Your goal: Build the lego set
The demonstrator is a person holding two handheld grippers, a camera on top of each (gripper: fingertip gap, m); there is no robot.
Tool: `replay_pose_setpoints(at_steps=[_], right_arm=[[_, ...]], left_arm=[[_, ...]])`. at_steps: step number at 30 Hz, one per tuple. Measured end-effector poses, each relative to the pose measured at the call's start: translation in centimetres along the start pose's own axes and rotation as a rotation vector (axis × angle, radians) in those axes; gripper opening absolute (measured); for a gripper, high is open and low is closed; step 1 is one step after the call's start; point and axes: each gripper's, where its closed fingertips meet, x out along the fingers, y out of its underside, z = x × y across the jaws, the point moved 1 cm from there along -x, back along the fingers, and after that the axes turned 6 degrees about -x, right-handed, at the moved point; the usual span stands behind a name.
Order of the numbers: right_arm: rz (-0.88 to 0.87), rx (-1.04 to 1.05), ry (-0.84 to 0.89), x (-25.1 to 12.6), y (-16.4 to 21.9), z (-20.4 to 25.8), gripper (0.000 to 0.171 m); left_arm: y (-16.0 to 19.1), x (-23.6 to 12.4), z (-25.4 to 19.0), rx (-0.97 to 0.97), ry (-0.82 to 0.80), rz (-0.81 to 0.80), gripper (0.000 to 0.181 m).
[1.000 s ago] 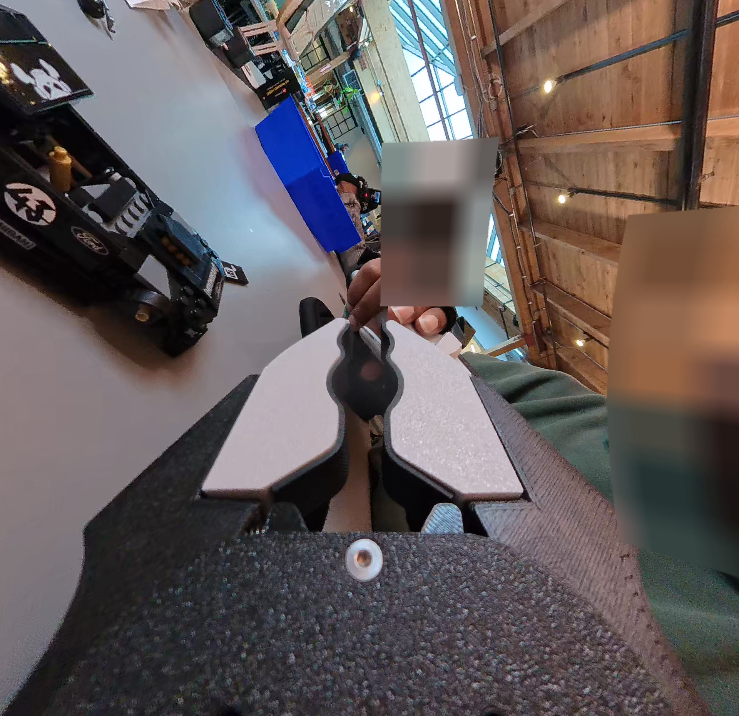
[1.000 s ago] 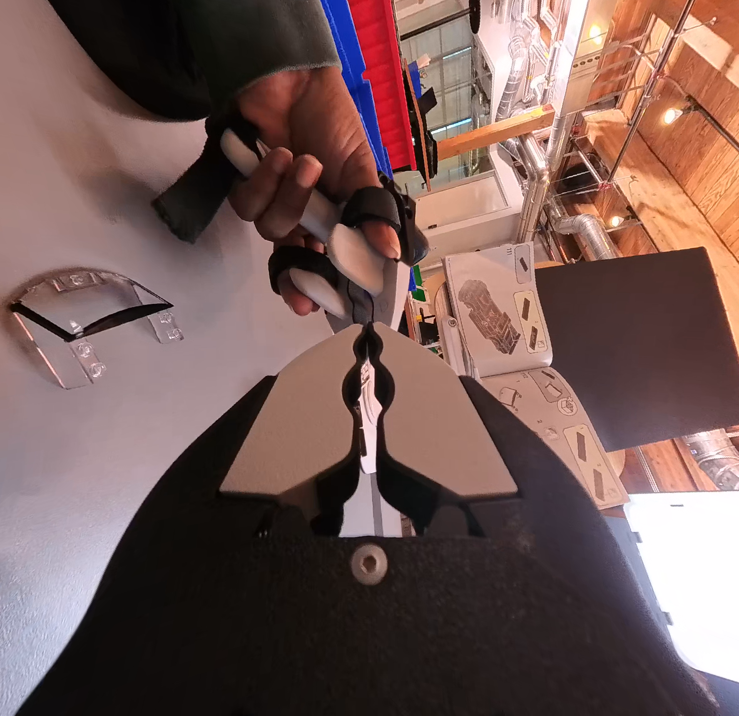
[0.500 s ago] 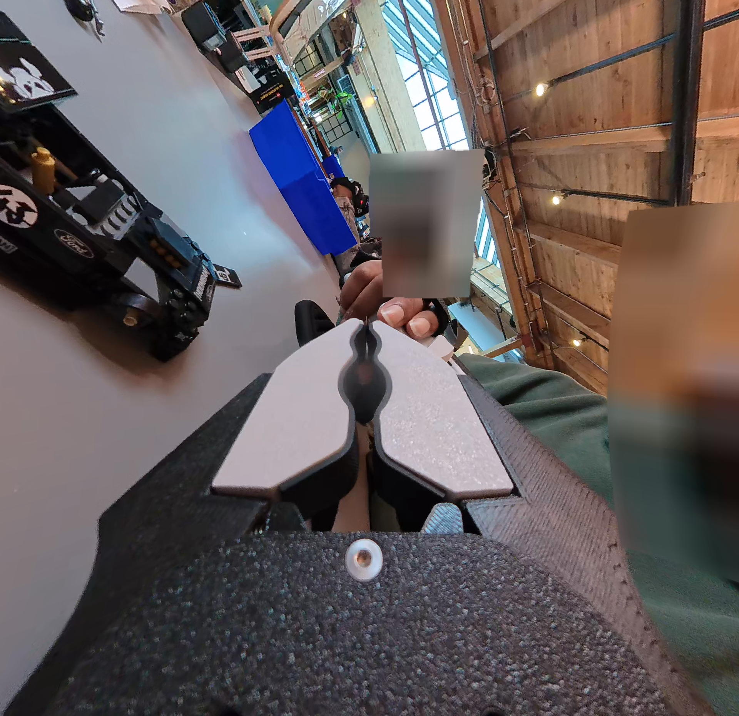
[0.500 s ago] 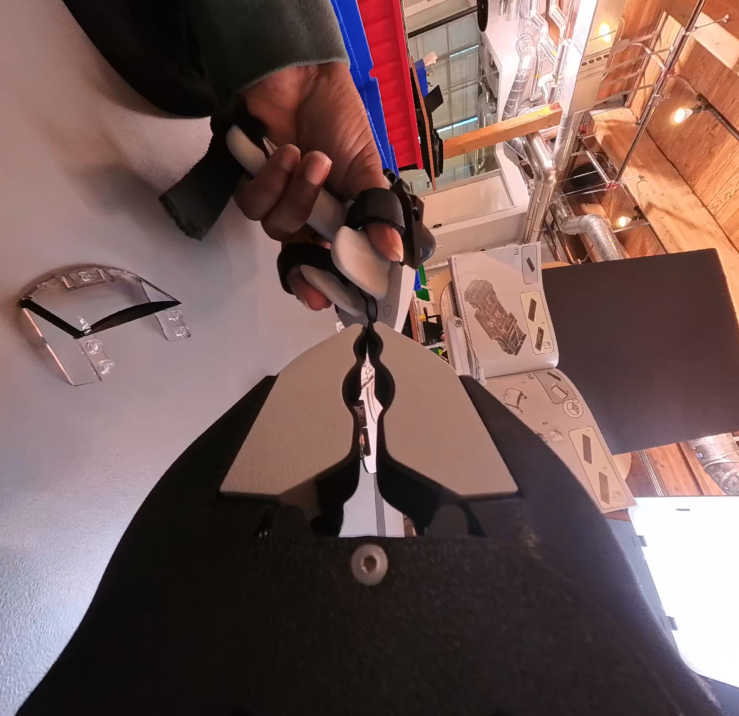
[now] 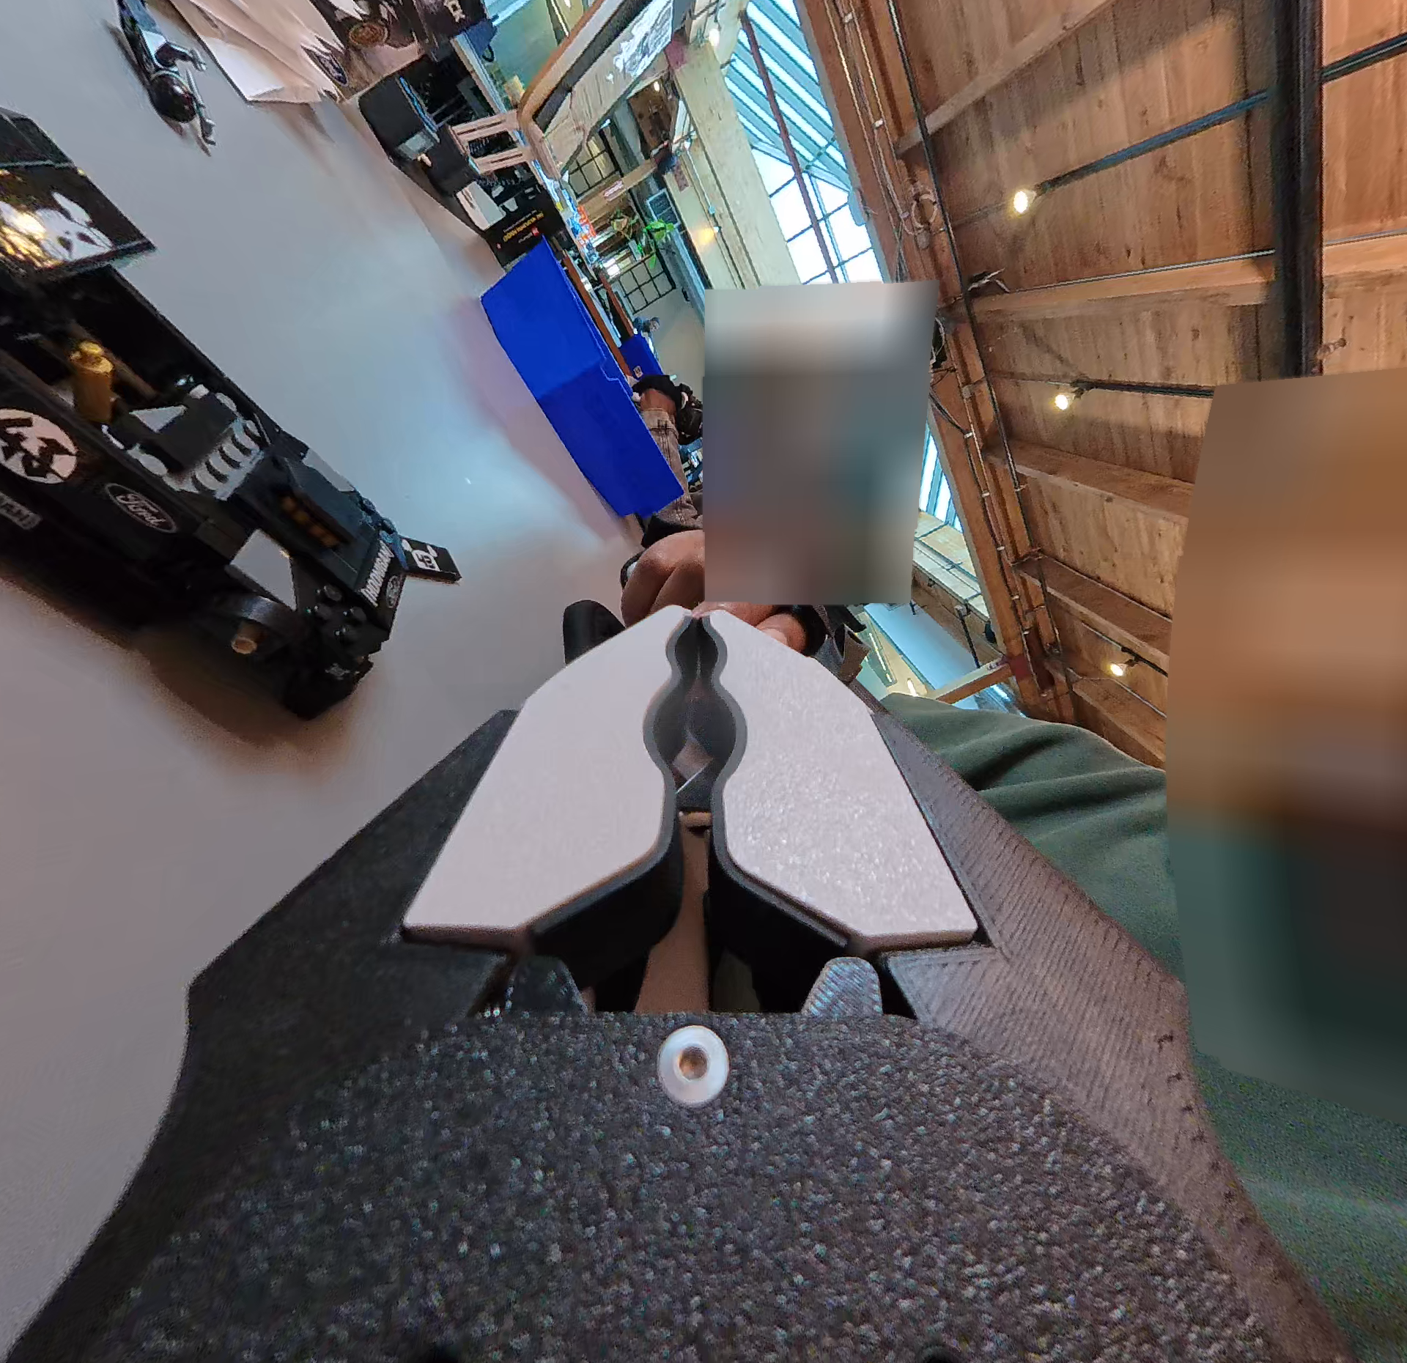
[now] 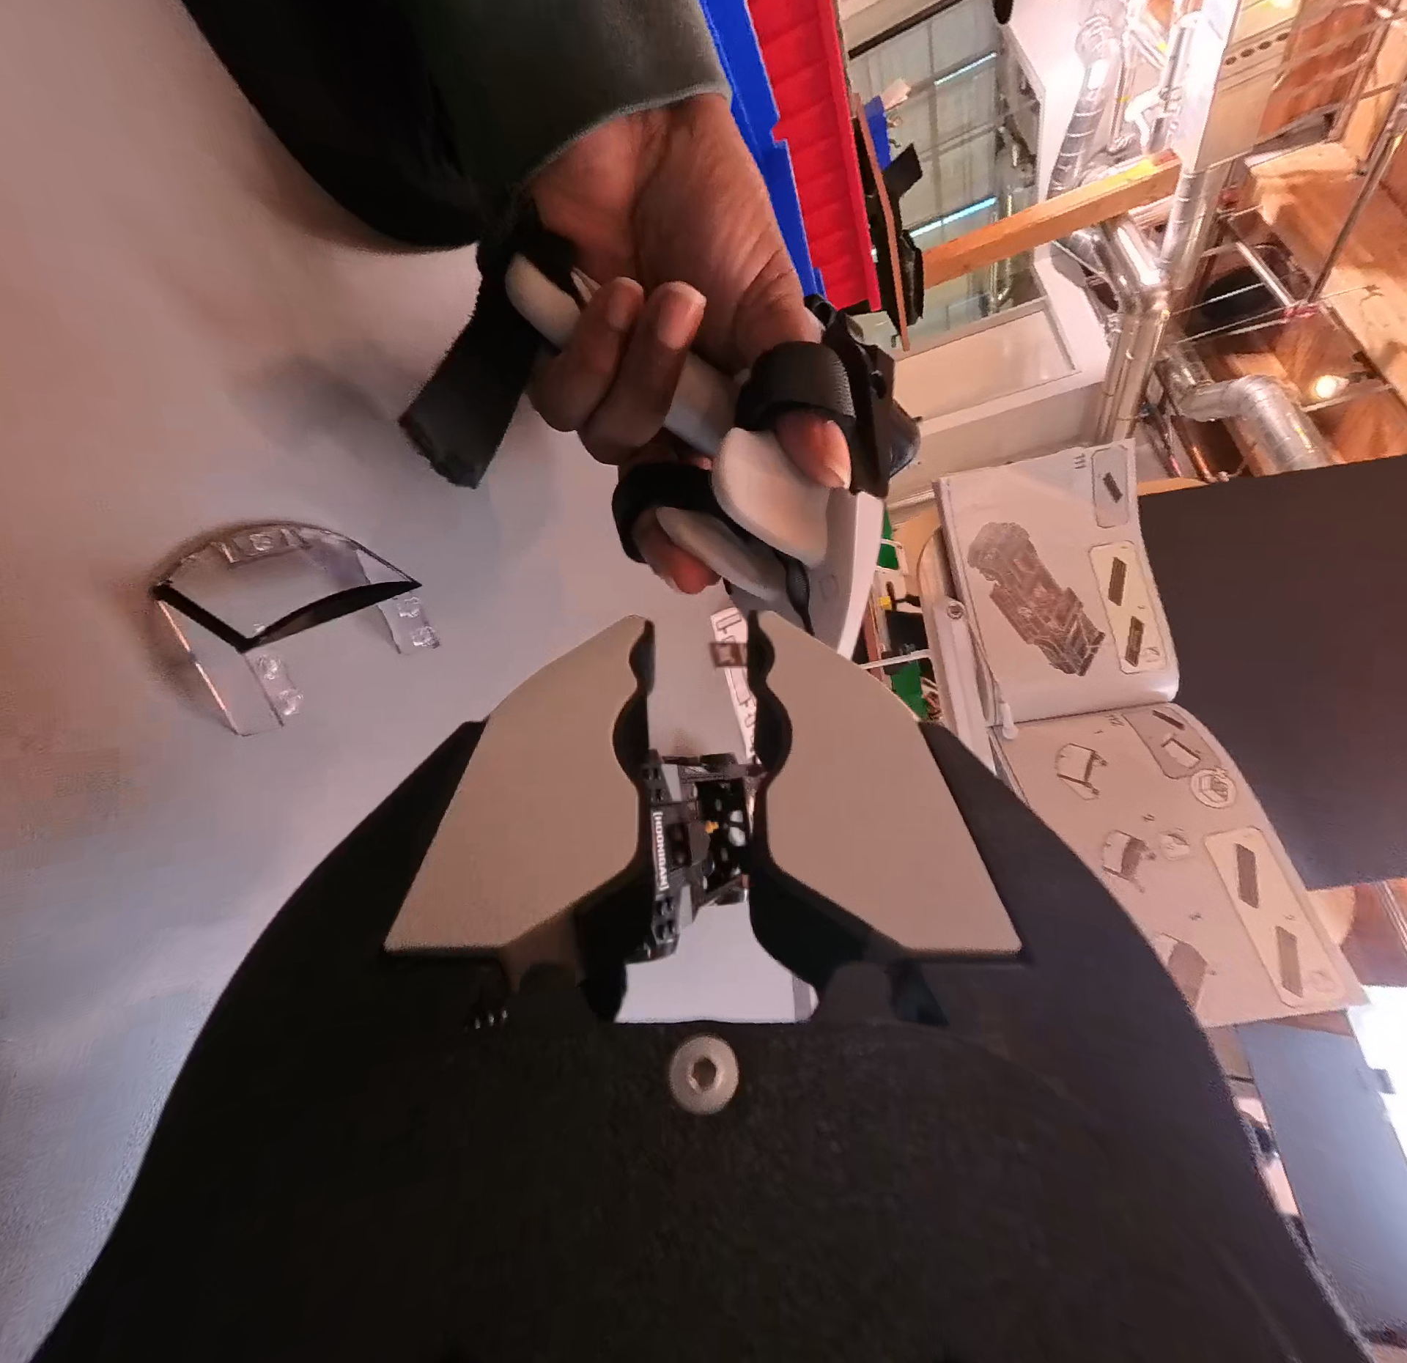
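The black lego car (image 5: 190, 489) lies on the grey table (image 5: 342, 299) at the left of the left wrist view; it also shows between my right fingers (image 6: 697, 831). My left gripper (image 5: 697, 618) is shut, tips touching. In the right wrist view it (image 6: 837, 588) sits in a hand just beyond my right fingertips, with a thin white sticker sheet (image 6: 732, 687) hanging from its tip. My right gripper (image 6: 700, 624) is open and empty around that sheet. A clear curved windscreen piece (image 6: 282, 611) lies on the table to the left.
An open instruction booklet (image 6: 1066, 641) leans against a black box (image 6: 1279, 641) on the right. A small black tile (image 5: 430, 561) lies by the car's nose. A blue bin (image 5: 579, 382) stands at the table's far end. Papers and a box (image 5: 304, 17) lie beyond the car. My hands' fingertips stand some 5 centimetres from each other.
My left gripper has shut on the sheet. My right gripper, which was shut on it, has opened. The two grippers stay tip to tip.
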Motion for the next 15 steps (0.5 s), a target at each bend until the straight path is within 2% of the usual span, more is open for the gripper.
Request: replay_pose_setpoints(at_steps=[2, 4, 7, 11, 13, 15], right_arm=[[-0.005, 0.038, 0.015, 0.0, 0.0, -0.4, 0.026], [-0.044, 0.218, 0.040, -0.2, 0.1, -1.5, 0.026], [-0.089, 0.651, 0.042, -0.6, 1.6, -3.9, 0.022], [-0.200, 1.300, -0.152, -0.7, 1.8, -4.7, 0.020], [-0.302, 1.518, -0.202, -0.7, 1.3, -5.2, 0.020], [-0.340, 1.628, -0.201, -0.4, 1.6, -5.3, 0.018]], left_arm=[[-0.3, -0.2, 0.0, 0.015, -0.008, -0.015, 0.000], [-0.9, -0.5, -0.6, 0.043, 0.015, -0.057, 0.000], [-2.1, -1.0, -1.1, 0.109, 0.012, -0.135, 0.000], [-3.5, -1.8, -2.2, 0.202, 0.038, -0.272, 0.001], [-3.9, -2.0, -3.0, 0.242, 0.062, -0.318, 0.001], [-4.0, -2.0, -3.5, 0.267, 0.079, -0.349, 0.000]])
